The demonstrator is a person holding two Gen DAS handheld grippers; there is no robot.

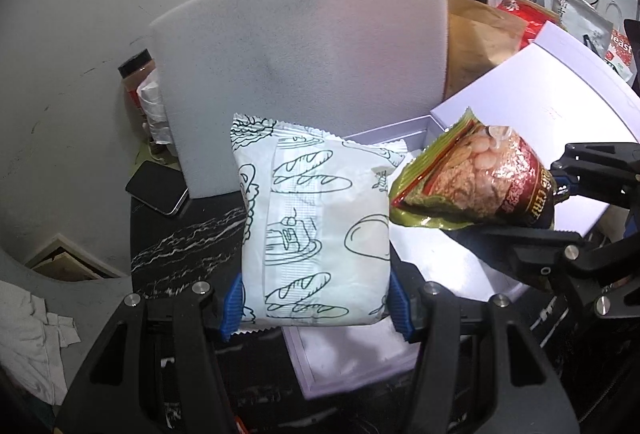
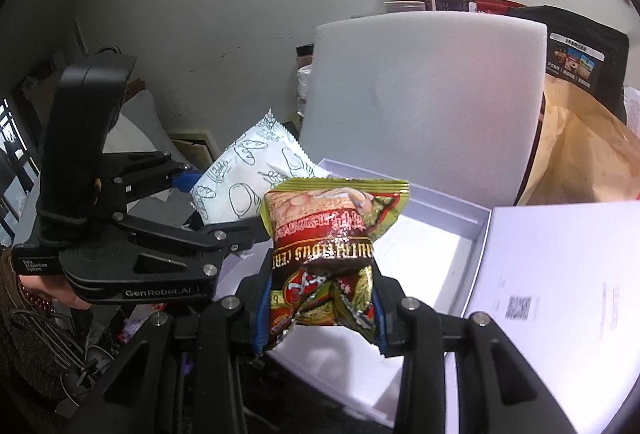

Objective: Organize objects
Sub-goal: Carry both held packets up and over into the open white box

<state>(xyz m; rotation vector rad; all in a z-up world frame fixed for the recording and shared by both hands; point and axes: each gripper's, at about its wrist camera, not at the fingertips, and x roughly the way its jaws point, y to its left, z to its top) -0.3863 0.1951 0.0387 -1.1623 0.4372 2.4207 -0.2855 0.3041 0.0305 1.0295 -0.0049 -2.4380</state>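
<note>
L gripper (image 1: pixel 316 308) clamped on white bread-print pouch (image 1: pixel 316 226), blue pads pinching its lower sides; pouch held upright, in air just above near rim of open white box (image 2: pixel 476 230). R gripper (image 2: pixel 318 310) clamped on red-green cereal packet (image 2: pixel 332 234), bottom end crumpled betw fingers; packet hangs over box tray, just beside pouch, not clearly touching.

Handling, judged: both light, soft, air-filled; film slick, crinkly. Pouch puffy, squashes under pinch; contents prob crushable. Better hold at sealed crimp ends or low sides, gentle squeeze.

Edges/room: box tray looks mostly bare, room for both. Box lid (image 1: pixel 552 114) leans at tray's far-right side. Foam sheet (image 1: pixel 304 66) stands upright right behind box, blocks far side. Brown paper bag (image 2: pixel 584 158) behind box on right. Phone (image 1: pixel 158 188) left of foam base. Grippers near each other: risk of bumping on lowering.
</note>
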